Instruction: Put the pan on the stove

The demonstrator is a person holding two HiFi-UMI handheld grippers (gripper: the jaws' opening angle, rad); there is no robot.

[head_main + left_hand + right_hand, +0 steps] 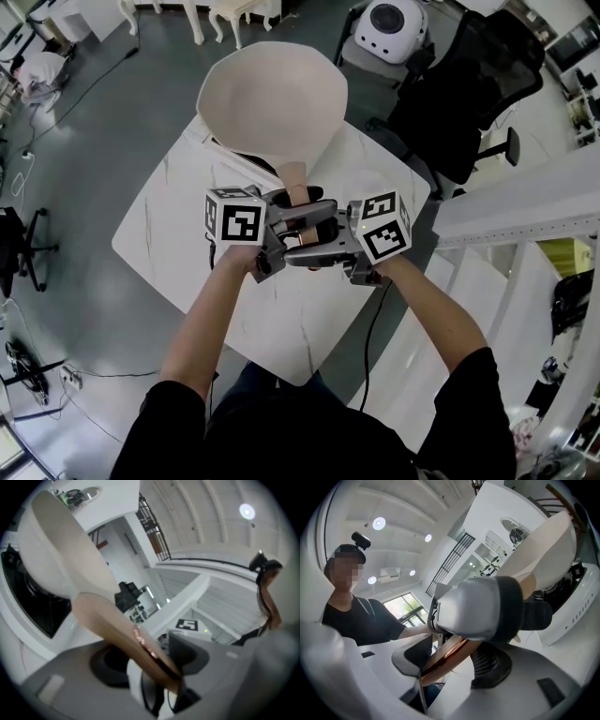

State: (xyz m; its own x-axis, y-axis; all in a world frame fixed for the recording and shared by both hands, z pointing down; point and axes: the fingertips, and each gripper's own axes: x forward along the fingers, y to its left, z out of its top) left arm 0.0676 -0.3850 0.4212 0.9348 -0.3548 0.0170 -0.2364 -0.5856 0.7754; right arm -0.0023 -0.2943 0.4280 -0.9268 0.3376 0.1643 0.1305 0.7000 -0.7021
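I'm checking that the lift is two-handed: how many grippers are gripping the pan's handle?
2. The left gripper clamps the handle from the person's left. The right gripper clamps it from the right. They face each other just behind the pan.

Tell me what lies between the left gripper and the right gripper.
The pan handle, clamped by the left gripper and the right gripper from opposite sides; the head view shows it.
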